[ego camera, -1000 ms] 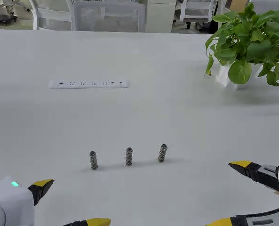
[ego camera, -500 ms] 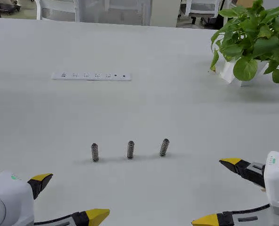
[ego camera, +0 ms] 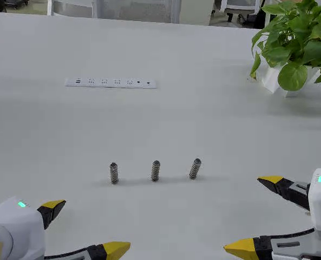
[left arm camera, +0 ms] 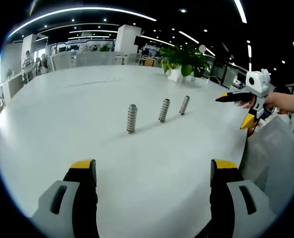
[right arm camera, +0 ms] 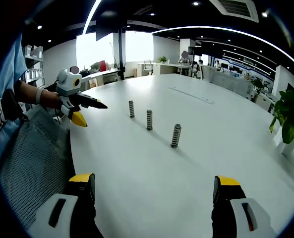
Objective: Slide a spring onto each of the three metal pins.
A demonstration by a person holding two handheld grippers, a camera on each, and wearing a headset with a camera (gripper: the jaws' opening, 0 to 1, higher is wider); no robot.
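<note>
Three coil springs stand upright in a row on the white table: left (ego camera: 113,173), middle (ego camera: 155,170), right (ego camera: 195,168). Each looks to be seated over a pin, but the pins are hidden inside the coils. My left gripper (ego camera: 84,227) is open at the bottom left, short of the row, with nothing between its yellow-tipped fingers. My right gripper (ego camera: 255,214) is open at the bottom right, also holding nothing. The left gripper view has the springs (left arm camera: 164,110) ahead of its own open jaws (left arm camera: 154,171). The right gripper view has the springs (right arm camera: 149,119) ahead of its own open jaws (right arm camera: 154,183).
A white power strip (ego camera: 110,83) lies flat farther back on the table. A leafy plant (ego camera: 298,38) in a white pot stands at the back right. Chairs line the far edge. The table's near edge runs just under both grippers.
The head camera has shifted, so the whole scene sits a little differently. The right gripper has edged slightly toward the springs. Both grippers stay open; the springs have not moved.
</note>
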